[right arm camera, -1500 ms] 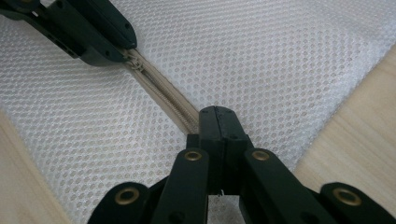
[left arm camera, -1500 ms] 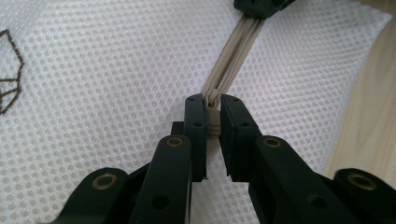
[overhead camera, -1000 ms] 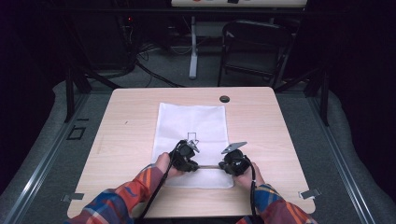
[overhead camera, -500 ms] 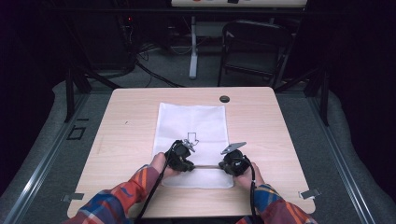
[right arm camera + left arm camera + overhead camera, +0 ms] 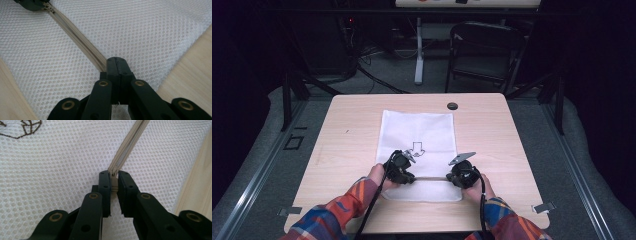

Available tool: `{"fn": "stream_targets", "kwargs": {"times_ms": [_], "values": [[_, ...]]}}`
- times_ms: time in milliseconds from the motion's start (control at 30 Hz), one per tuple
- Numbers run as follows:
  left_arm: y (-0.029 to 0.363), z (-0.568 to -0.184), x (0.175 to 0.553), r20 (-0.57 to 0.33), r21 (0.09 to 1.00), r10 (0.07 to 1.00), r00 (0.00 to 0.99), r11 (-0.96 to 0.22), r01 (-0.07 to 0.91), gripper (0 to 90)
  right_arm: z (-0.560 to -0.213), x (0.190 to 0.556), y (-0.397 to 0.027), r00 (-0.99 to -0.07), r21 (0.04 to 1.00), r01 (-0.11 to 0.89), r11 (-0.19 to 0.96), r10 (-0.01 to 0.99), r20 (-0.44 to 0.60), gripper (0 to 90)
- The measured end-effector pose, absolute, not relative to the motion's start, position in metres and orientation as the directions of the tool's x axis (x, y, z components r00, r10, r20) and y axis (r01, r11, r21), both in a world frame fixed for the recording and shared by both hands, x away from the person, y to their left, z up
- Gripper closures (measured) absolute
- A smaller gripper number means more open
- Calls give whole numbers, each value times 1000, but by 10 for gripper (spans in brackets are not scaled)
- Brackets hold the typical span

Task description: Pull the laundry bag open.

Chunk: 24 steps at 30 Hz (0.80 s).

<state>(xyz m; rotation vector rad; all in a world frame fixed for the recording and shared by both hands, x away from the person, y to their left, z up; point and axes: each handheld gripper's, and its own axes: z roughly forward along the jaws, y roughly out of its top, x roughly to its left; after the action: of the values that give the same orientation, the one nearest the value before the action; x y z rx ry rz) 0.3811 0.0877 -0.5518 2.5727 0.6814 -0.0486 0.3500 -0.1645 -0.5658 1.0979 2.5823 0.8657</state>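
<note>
Both tongs keep their grip on the zipper [image 5: 125, 147] of the white mesh bag [image 5: 419, 135] lying on the table [image 5: 352, 130], left tongs [image 5: 113, 176] on the slider, right tongs [image 5: 117, 61] on the tape end, and since nothing moved, we judge the zipper not yet pulled.

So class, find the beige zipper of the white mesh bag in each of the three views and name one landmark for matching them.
High view: the zipper runs as a thin line across the near part of the mesh bag, between the two grippers.
Left gripper view: it slants from top centre down into the jaws.
Right gripper view: it runs from upper left to the jaws.
Shared landmark: the zipper's end at the left gripper.
</note>
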Motion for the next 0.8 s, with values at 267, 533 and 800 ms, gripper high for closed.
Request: {"fn": "stream_targets", "kwargs": {"times_ms": [267,533,800], "values": [[95,-551,382,-152,434,478,865,-754,493,811,-566,350,-164,-706,593,589,550,707,45,900],[102,-552,382,-155,435,494,856,-744,508,811,-566,350,-164,-705,592,587,552,708,39,900],[112,-552,381,-161,427,507,847,-738,523,811,-566,350,-164,-703,593,586,552,711,33,900]]}}
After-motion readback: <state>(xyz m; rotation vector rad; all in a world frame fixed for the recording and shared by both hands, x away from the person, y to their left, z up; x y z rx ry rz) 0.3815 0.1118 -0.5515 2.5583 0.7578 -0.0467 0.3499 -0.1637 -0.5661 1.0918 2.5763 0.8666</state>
